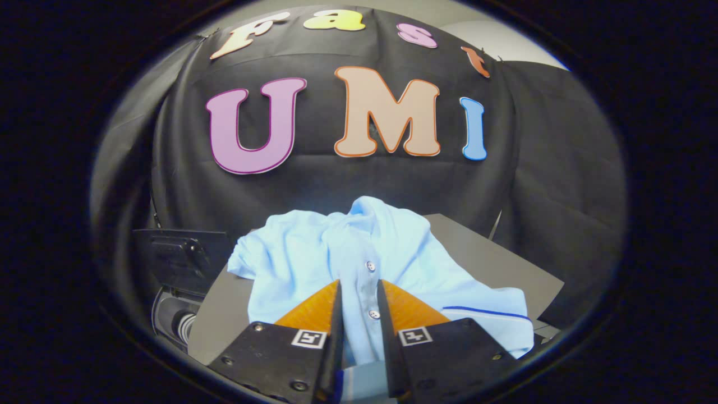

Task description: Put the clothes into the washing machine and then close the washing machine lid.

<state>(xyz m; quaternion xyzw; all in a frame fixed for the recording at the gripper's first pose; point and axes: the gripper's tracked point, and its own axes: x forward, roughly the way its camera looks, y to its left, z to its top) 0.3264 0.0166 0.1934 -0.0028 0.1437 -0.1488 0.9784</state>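
**Shirt pinched on the tabletop**

The gripper (359, 289) pinches the light blue shirt (370, 264) along its button strip, with 2 buttons showing between the fingers. The shirt lies bunched on the grey tabletop (493, 264). The washing machine (176, 280) sits just past the tabletop's left edge. Bare tabletop lies to the right.

The gripper (359, 289) points forward, its fingers (336, 314) drawn close together, nearly parallel.

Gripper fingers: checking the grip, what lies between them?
In the gripper view, the buttoned front strip of the light blue shirt runs between the fingers of the gripper, which press it from both sides.
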